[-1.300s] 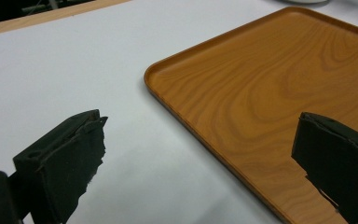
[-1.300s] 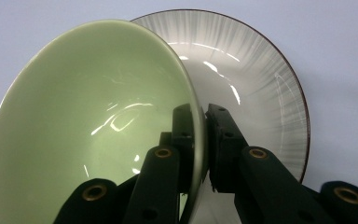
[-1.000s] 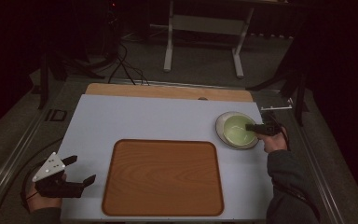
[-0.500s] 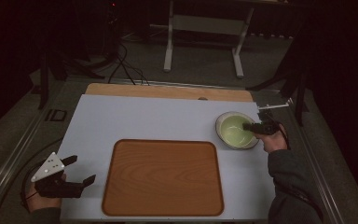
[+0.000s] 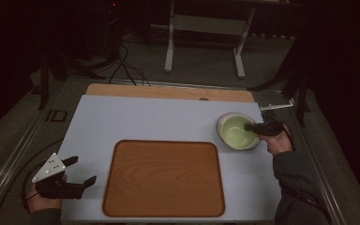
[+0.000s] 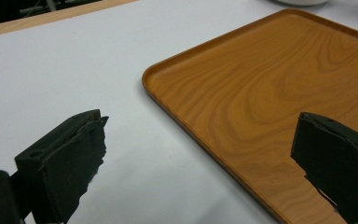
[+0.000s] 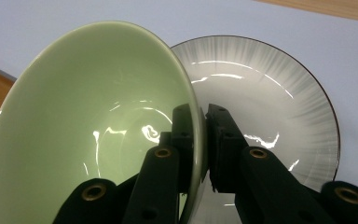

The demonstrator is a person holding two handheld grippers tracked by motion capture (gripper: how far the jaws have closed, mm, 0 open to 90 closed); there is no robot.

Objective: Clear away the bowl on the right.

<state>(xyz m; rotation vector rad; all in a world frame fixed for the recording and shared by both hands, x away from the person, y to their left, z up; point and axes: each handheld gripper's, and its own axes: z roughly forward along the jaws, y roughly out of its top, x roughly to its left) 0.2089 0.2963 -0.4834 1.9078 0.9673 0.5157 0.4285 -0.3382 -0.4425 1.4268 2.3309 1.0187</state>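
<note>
Little has moved since the earlier pictures: the pale green glazed ceramic bowl (image 7: 88, 121) has tipped slightly and sits a touch nearer the tray than a second ago, while the right gripper (image 7: 203, 140) has barely shifted. Its jaws are nearly closed and pinch the bowl's wall, one jaw inside the green hollow and the other outside. In the right gripper view the bowl leans, its rim lifted away from the shallow white plate with grey streaks and a dark rim (image 7: 279, 93) beneath it. In the high view the bowl (image 5: 238, 132) is still over that plate (image 5: 224, 121), at the right side of the white table top (image 5: 145, 117).

That reads as a grip already secured and a lift only just begun; the carry across has not started. The rectangular orange-brown wooden tray with rounded corners (image 5: 164, 180) lies bare in the middle of the table, just beside the plate, and looks the likely place for the bowl.

At the near left corner of the table, the left gripper (image 5: 77, 169) rests as it did before, well apart from the bowl. Its jaws stand wide open with nothing between them, pointing across the tray's corner (image 6: 270, 93).
</note>
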